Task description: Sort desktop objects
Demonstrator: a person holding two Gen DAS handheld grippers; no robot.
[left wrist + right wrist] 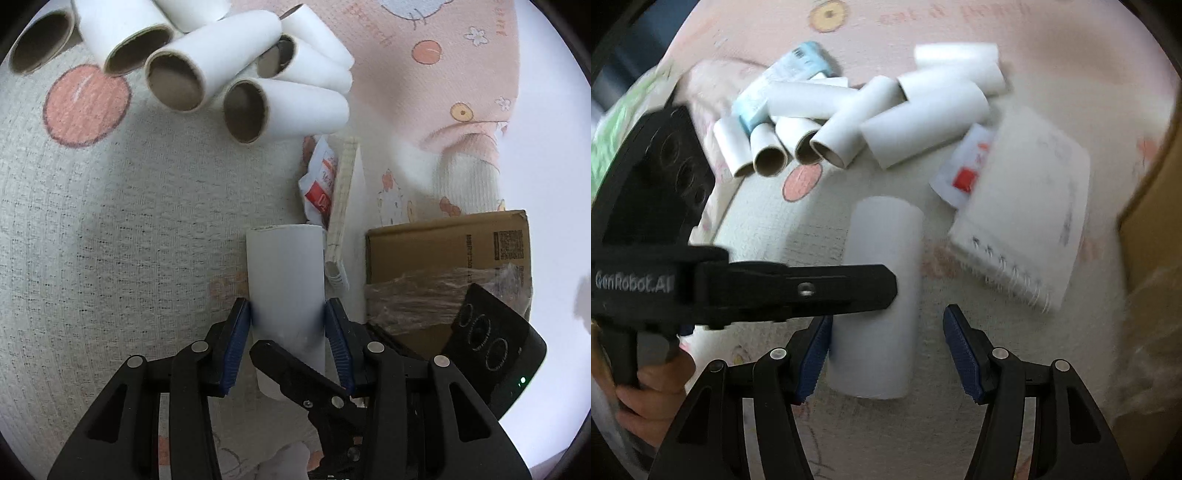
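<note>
My left gripper (288, 325) is shut on a white paper tube (285, 273), its blue pads pressed on both sides. The same white tube (882, 295) lies between the fingers of my right gripper (888, 343), which is open; its left pad touches the tube, its right pad stands apart. The left gripper's black body (798, 291) crosses the right wrist view from the left. A pile of several white tubes (207, 70) lies beyond, also seen in the right wrist view (871, 118).
A spiral notebook (1023, 221) and a red-and-white packet (964, 173) lie right of the tube. A cardboard box (447, 266) stands at the right. A light blue pack (783, 85) lies behind the pile. Patterned cloth (110, 221) covers the surface.
</note>
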